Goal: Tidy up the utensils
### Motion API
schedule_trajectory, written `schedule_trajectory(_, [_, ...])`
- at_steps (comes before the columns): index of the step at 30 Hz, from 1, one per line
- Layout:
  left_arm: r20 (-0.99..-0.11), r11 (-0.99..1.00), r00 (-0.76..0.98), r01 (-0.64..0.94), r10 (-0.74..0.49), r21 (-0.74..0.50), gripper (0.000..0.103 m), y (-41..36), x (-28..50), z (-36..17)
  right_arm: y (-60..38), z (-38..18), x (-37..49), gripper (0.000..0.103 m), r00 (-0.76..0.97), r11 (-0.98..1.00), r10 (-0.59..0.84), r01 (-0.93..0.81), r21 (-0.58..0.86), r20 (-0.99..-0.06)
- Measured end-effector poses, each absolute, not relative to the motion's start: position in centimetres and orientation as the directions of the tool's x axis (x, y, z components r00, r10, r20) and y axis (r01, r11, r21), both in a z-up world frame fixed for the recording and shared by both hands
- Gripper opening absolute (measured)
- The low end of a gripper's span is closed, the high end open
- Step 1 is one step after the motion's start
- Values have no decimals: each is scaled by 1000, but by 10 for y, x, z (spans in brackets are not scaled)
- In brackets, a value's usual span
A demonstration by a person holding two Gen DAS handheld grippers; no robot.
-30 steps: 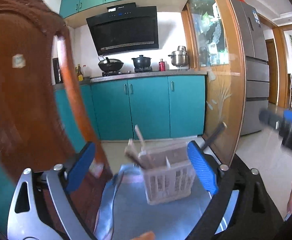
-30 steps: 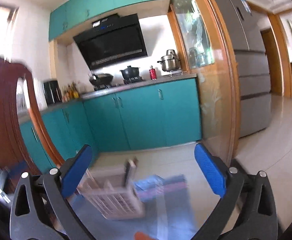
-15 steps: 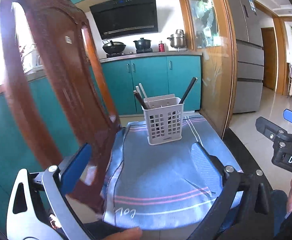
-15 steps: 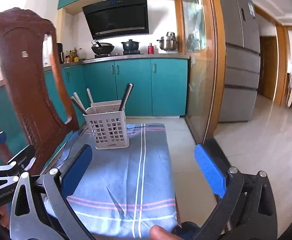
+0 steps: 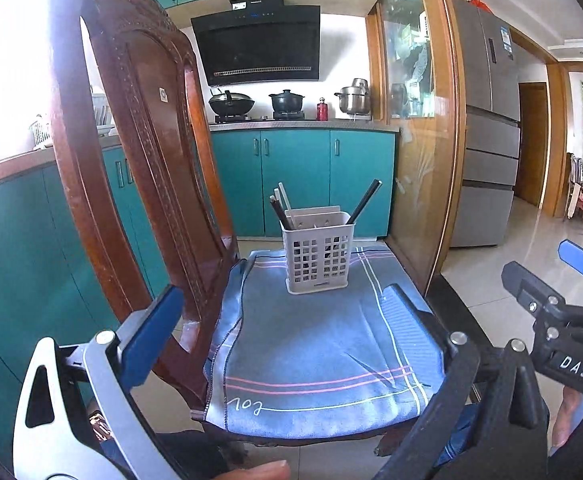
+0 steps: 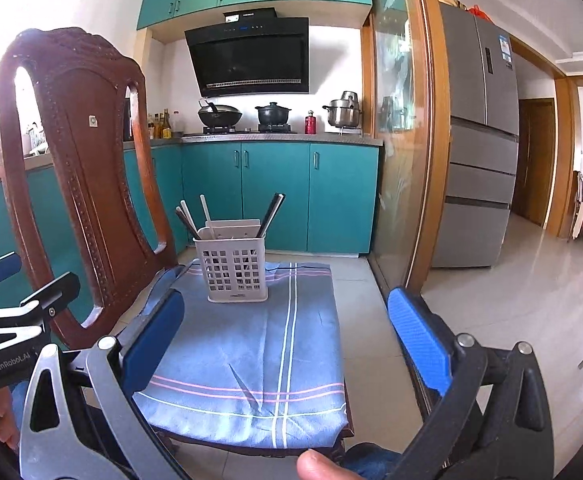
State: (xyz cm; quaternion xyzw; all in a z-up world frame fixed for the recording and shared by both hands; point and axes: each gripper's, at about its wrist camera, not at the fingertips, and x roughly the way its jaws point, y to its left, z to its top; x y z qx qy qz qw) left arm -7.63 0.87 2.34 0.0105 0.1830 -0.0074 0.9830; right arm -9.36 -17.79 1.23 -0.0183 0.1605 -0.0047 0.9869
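- a wooden chair (image 5: 139, 168) carries a blue striped cloth (image 5: 323, 352) on its seat.
- a white slotted utensil basket (image 5: 317, 258) stands upright at the cloth's far end, holding dark chopsticks (image 5: 365, 202) and pale ones.
- left tool (image 5: 287, 320) and right tool (image 6: 287, 332) hover near the cloth's near edge, both spread wide, gripping nothing.
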Motion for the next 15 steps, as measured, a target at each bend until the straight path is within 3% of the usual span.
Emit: schedule_trajectory(15, [-365, 1000, 931, 24, -16, 17, 99, 11, -77, 22, -170, 11, -95, 100, 948, 998, -12, -6, -56, -319])
